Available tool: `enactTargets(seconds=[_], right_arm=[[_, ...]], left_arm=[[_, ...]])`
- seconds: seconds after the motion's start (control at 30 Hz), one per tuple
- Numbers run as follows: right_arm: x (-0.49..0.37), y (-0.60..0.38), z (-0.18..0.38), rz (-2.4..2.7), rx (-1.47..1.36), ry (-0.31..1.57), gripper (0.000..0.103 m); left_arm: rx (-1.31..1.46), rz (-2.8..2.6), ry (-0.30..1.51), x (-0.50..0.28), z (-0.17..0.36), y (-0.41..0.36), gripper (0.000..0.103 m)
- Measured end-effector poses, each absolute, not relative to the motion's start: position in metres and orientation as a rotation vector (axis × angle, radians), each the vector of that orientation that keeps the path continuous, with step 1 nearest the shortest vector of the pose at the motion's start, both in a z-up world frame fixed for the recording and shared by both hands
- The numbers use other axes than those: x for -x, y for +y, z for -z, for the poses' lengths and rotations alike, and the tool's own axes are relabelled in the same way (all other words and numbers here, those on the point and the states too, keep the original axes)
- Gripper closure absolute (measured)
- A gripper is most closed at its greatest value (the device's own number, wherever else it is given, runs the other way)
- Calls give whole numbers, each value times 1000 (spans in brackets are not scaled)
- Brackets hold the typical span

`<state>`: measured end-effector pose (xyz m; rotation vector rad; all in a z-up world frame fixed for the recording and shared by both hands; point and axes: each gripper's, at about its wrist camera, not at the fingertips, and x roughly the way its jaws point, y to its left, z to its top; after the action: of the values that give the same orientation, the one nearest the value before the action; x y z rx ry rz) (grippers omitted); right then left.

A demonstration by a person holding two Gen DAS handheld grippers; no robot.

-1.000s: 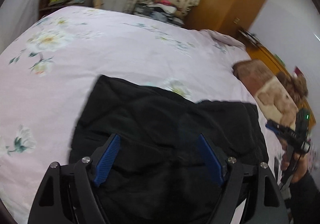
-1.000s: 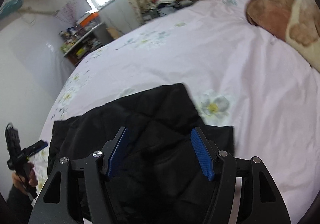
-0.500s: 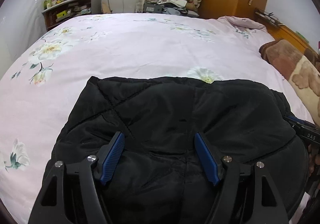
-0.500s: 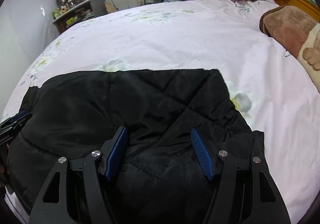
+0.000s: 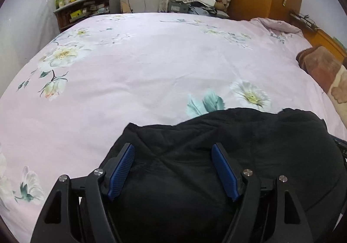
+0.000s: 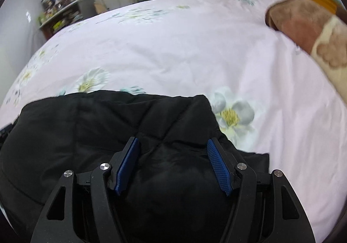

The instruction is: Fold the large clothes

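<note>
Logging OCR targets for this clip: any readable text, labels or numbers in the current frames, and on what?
"DA": white letters cut off at the frame edge, on the right gripper poking out past the black jacket.
Shelf boxes and bottles: printed labels too small and blurred to read.
Nothing else carries text.

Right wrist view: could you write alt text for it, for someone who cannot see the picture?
Seen from just behind the right tongs, their two blue-padded fingers stand apart over a black quilted jacket bunched on a bed. The pale pink floral bedsheet stretches away behind, with a brown blanket at the right and cluttered shelves far left.
</note>
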<state>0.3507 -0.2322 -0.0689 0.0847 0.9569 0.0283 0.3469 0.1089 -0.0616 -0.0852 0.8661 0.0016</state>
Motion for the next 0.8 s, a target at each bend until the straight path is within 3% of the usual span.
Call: enactTargets(seconds=[0.57, 0.8], right_arm=[[-351, -234, 96, -3, -89, 897, 38], [-355, -231, 90, 12, -71, 934, 38]], left_arm=[[93, -54, 801, -346, 88, 107, 24], [67, -66, 861, -352, 76, 103, 25]])
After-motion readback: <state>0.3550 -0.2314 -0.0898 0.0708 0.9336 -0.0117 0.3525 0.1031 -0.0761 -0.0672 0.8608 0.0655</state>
